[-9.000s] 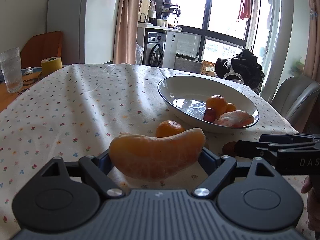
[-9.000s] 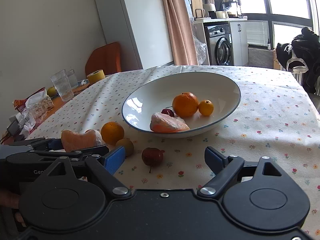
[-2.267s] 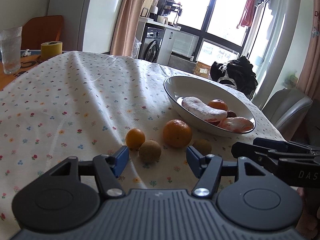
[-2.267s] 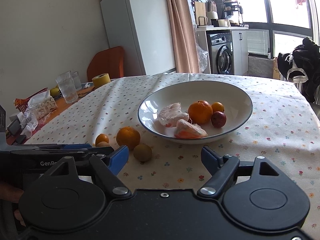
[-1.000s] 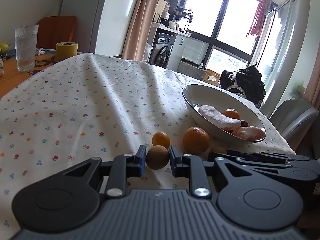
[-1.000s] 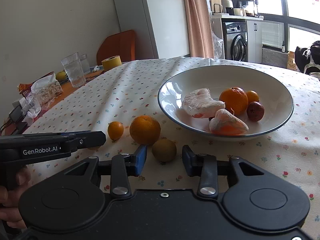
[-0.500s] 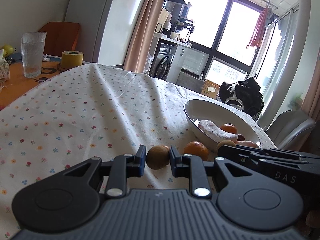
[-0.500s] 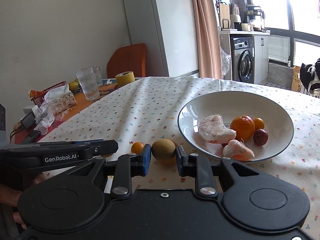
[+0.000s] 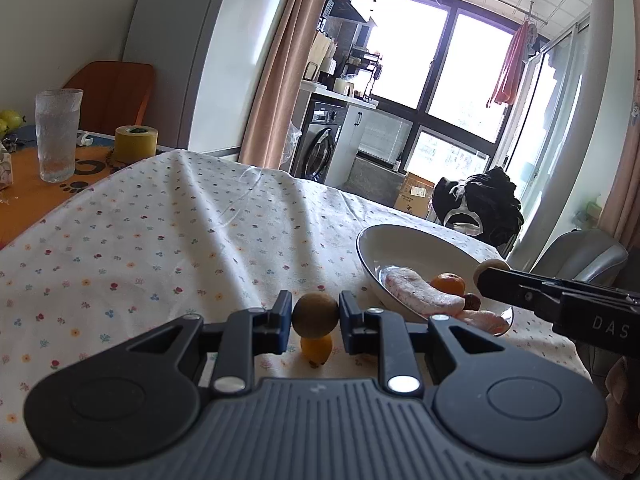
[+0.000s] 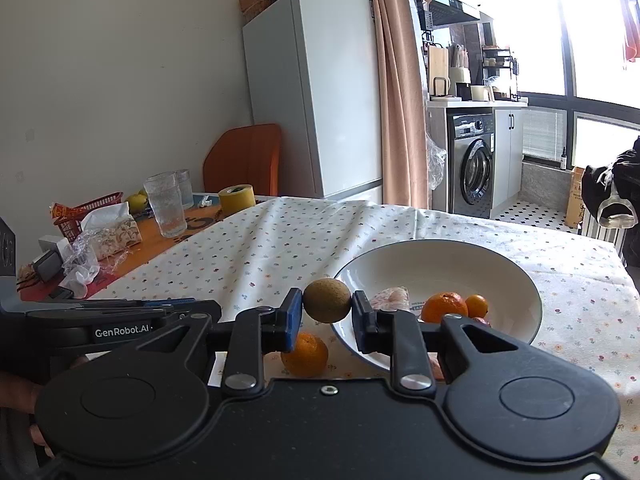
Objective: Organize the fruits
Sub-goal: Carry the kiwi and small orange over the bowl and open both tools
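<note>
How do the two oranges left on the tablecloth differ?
The small orange, seen under the left tool in its view, is clearly smaller than the large orange under the right tool. The large one lies beside the bowl; the small one's spot relative to it isn't visible. Both are round, orange, ungripped.

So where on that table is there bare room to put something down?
The flowered tablecloth lies bare between the white bowl and the ribbed drinking glass. It is crowded by the bowl's near rim, around the loose orange, and on the cluttered orange mat.
</note>
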A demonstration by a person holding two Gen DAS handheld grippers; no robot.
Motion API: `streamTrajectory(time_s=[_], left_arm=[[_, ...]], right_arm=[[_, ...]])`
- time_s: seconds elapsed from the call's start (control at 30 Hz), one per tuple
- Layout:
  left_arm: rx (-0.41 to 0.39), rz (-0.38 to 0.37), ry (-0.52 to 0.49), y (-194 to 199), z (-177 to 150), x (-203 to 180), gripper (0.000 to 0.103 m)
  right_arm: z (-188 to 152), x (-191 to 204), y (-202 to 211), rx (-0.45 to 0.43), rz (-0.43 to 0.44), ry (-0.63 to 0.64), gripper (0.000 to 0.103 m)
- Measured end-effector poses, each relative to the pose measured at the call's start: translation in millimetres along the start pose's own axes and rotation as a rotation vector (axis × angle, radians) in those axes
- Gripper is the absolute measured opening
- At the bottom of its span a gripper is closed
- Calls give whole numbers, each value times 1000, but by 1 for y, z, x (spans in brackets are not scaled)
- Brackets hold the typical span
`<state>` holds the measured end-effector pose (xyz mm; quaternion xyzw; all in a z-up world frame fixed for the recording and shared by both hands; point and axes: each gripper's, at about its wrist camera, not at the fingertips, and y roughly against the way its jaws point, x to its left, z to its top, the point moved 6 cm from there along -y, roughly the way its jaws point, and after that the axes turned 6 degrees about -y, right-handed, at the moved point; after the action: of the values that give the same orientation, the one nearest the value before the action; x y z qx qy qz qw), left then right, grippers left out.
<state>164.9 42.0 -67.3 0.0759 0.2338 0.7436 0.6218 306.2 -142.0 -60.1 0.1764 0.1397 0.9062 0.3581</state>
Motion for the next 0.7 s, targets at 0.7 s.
streamTrajectory(time_s=[0.7], left_arm=[[-2,-38,-74,-25,16,-39,23]], right_arm=[[5,-64,12,-80,-78,-71,25]])
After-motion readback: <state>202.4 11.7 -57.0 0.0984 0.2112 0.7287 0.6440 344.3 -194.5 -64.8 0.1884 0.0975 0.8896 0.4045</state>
